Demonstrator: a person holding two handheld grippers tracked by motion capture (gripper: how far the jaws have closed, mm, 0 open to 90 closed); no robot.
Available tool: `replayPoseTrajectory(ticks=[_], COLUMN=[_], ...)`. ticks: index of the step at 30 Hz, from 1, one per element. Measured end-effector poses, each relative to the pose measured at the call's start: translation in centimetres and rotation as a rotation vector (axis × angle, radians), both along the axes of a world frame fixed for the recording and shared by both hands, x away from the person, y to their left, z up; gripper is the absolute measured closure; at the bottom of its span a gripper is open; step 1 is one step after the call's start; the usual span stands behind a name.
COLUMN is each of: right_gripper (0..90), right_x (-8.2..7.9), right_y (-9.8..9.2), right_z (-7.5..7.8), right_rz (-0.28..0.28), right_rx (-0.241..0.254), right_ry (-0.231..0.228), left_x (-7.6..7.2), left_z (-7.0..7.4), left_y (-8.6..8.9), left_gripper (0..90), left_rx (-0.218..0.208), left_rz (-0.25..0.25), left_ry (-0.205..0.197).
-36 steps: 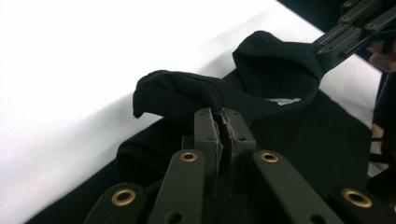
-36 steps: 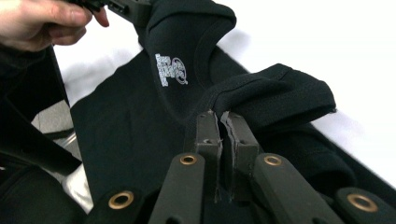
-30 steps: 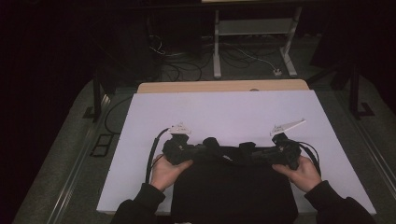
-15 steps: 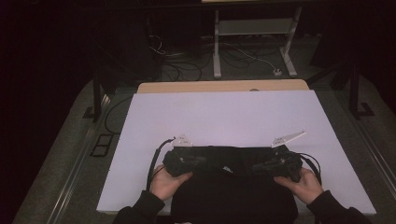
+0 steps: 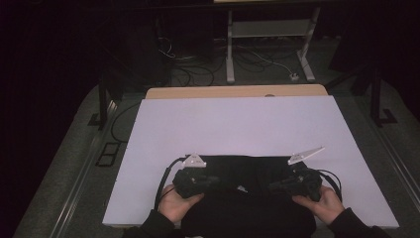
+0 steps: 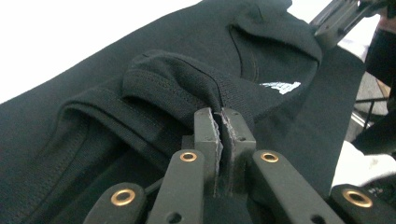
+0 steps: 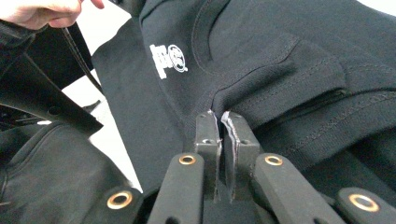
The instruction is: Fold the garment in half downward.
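Black garment (image 5: 247, 198) lies flat at the near edge of the white bench (image 5: 237, 124), between both hands. Left gripper (image 6: 221, 116) is pinched tight on a fold of ribbed hem fabric. Right gripper (image 7: 219, 119) is likewise clamped on a stitched fold of the same garment. A white logo (image 7: 168, 58) on the cloth sits between the two grippers. Both hands low, just above the bench.

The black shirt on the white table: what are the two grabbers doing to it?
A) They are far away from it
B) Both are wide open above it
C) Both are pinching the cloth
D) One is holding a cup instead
C: the left gripper and the right gripper each have their jaws closed on a fold of the black shirt.
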State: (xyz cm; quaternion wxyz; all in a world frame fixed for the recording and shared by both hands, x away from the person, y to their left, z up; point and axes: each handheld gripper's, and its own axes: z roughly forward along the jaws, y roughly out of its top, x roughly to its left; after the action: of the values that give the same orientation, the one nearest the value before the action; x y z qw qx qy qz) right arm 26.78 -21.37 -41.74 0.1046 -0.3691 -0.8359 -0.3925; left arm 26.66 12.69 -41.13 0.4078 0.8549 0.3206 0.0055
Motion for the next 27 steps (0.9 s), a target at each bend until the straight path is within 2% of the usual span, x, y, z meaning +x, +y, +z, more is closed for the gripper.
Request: replayPoseTrajectory(ticks=[6,18,21,24,26,27], right_gripper=[83.0,81.4,72.5,66.6,63.0,61.4], right_x=[-0.3,-0.8,-0.8,-1.1,-1.3,-1.3], right_y=[0.0,0.0,0.1,0.1,0.2,0.2], right_z=[0.0,-0.3,-0.5,-0.5,-0.3,-0.2], right_rz=[0.008,0.019,0.036,0.037,0.034,0.032], right_rx=[0.003,-0.023,-0.034,-0.044,-0.043,-0.044], right_ry=[-0.006,0.021,0.032,0.002,-0.007,-0.012], left_x=[-0.4,-1.2,-1.2,-1.1,-1.2,-1.2], left_z=[-0.1,-0.5,-0.6,-0.7,-0.7,-0.7], left_y=[-0.2,-0.6,-0.5,-0.4,-0.5,-0.3], left_gripper=[85.0,84.3,83.0,81.4,76.9,74.6], left_rx=[0.03,0.054,0.05,0.055,0.062,0.082], left_rz=[-0.029,-0.044,-0.037,-0.036,-0.03,-0.047], left_ry=[-0.001,0.016,0.02,0.022,0.018,0.016])
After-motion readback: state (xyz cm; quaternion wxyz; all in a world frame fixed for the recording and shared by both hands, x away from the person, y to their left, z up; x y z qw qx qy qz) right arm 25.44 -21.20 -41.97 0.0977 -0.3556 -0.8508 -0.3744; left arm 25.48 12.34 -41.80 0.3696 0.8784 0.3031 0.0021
